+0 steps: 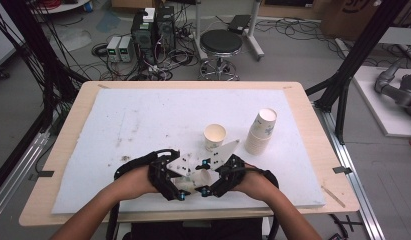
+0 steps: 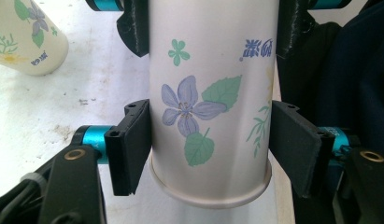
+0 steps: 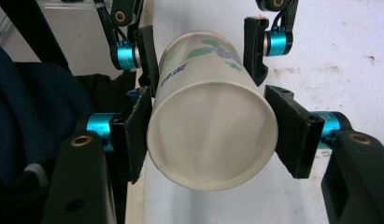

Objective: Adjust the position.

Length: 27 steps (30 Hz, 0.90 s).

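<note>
Paper cup (image 2: pixel 208 107), floral, cylindrical | left gripper (image 2: pixel 208 154) clamps it | right gripper (image 3: pixel 210 126) clamps it too

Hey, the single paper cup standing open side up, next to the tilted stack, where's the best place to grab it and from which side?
Grip the lone cup across its side wall, mid-height, coming from the near side. It stands upright and open, and the stack sits just to its right.

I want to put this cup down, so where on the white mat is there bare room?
The white mat is bare across its whole left half and along the far edge. It is crowded right of centre: an upright cup, a cup stack, and both tongs holding the cup near the front.
</note>
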Motion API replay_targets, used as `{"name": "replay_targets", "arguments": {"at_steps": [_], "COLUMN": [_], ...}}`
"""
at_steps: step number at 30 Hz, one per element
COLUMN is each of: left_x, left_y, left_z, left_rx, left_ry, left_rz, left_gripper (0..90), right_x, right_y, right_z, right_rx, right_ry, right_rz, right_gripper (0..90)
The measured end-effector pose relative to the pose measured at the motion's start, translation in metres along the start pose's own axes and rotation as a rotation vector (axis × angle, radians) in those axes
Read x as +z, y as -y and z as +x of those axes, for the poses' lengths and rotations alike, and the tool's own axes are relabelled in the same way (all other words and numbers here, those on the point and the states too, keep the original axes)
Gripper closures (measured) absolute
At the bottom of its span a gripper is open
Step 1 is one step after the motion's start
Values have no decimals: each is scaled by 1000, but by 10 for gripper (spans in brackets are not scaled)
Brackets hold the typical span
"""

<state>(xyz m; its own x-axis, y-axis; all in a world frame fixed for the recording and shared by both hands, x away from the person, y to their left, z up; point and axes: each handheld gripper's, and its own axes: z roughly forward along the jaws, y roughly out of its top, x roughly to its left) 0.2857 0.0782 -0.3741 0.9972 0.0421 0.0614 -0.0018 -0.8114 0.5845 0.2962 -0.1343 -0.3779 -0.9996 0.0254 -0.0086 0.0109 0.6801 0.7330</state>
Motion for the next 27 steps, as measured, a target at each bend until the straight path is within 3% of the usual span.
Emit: {"name": "replay_targets", "arguments": {"at_steps": [6, 9, 11, 16, 24, 27], "left_x": [0, -3, -6, -14, -16, -14], "left_y": [5, 10, 16, 32, 61, 68], "left_z": [0, 0, 2, 1, -4, -5], "left_rx": [12, -1, -25, -72, -180, -193], "left_ry": [12, -5, -11, -20, -55, -60], "left_rz": [-47, -91, -123, -243, -451, -499], "left_gripper": [279, 175, 175, 177, 178, 177], "right_x": [-1, -3, -5, -9, -14, -16], "right_y": [1, 2, 3, 9, 25, 29], "right_z": [0, -1, -1, -1, 0, 2], "right_rx": [7, 14, 18, 35, 74, 82], "right_ry": [-16, -20, -19, -10, 29, 36], "right_rz": [-1, -6, -9, -13, -81, -111], "right_gripper": [368, 368, 368, 367, 363, 364]}}
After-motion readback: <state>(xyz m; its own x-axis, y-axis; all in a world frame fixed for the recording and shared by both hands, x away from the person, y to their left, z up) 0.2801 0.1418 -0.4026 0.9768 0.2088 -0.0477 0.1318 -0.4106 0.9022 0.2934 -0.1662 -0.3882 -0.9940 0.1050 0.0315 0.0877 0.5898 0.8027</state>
